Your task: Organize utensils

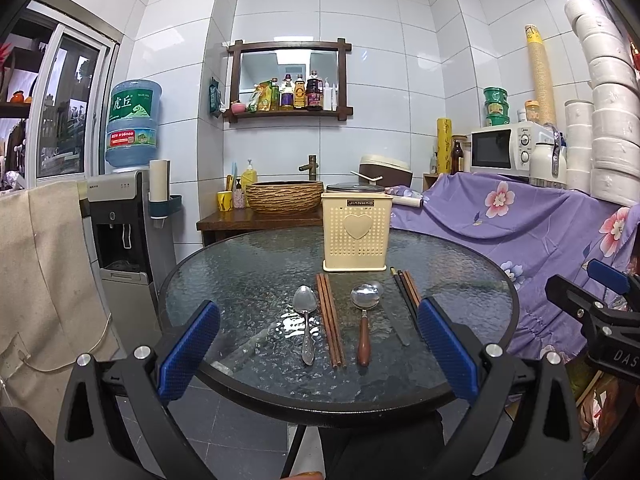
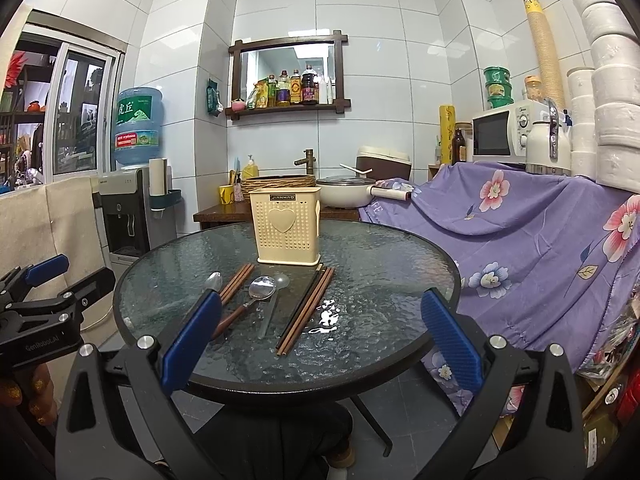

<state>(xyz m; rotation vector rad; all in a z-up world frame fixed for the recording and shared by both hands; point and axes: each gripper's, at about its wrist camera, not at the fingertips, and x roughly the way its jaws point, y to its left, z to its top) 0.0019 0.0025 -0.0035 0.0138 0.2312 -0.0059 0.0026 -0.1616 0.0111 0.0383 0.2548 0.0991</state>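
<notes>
A cream perforated utensil holder (image 1: 356, 233) with a heart stands upright at the far side of the round glass table (image 1: 240, 280); it also shows in the right wrist view (image 2: 287, 227). In front of it lie a metal spoon (image 1: 305, 320), brown chopsticks (image 1: 330, 320), a wooden-handled spoon (image 1: 363, 320), a clear spoon (image 1: 394, 318) and a second chopstick pair (image 1: 408, 286). The right view shows the metal spoon (image 2: 214, 281), wooden-handled spoon (image 2: 256, 294), clear spoon (image 2: 276, 300) and chopsticks (image 2: 308, 312). My left gripper (image 1: 318, 340) and right gripper (image 2: 320, 336) are open and empty, above the table's near edge.
A purple flowered cloth (image 1: 520, 232) covers furniture to the right of the table. A water dispenser (image 1: 120, 220) stands to the left. A wooden counter with a basin (image 1: 284, 196) and a pot is behind the table. A microwave (image 1: 504, 150) and stacked paper rolls are at the back right.
</notes>
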